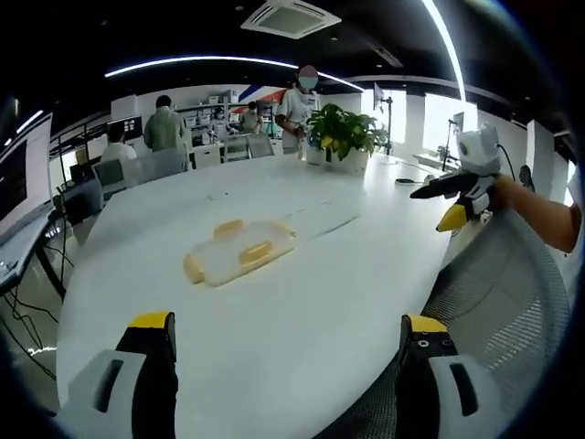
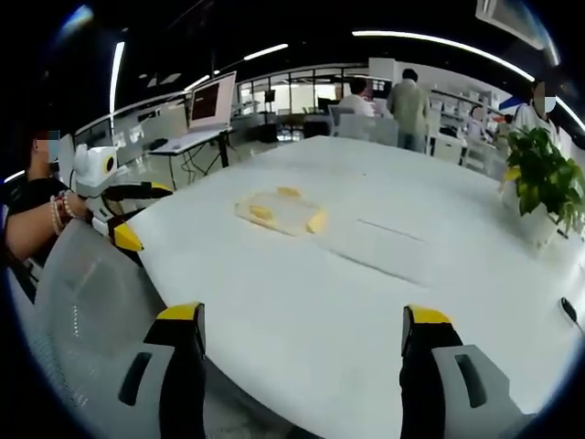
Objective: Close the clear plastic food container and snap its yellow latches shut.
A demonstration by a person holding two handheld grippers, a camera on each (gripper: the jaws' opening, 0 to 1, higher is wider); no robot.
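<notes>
You're holding the left gripper (image 1: 285,343) and right gripper (image 2: 302,334) with jaws spread wide, gripping nothing; the clear food container (image 1: 239,254) with yellow latches (image 1: 255,252) is sitting on the white table (image 1: 274,366) well ahead of both, lid (image 1: 322,218) lying beside it

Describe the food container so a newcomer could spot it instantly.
On the large white oval table, look near the middle, short of the potted green plant. The clear plastic food container lies flat there, marked by yellow latches on its edges.
</notes>
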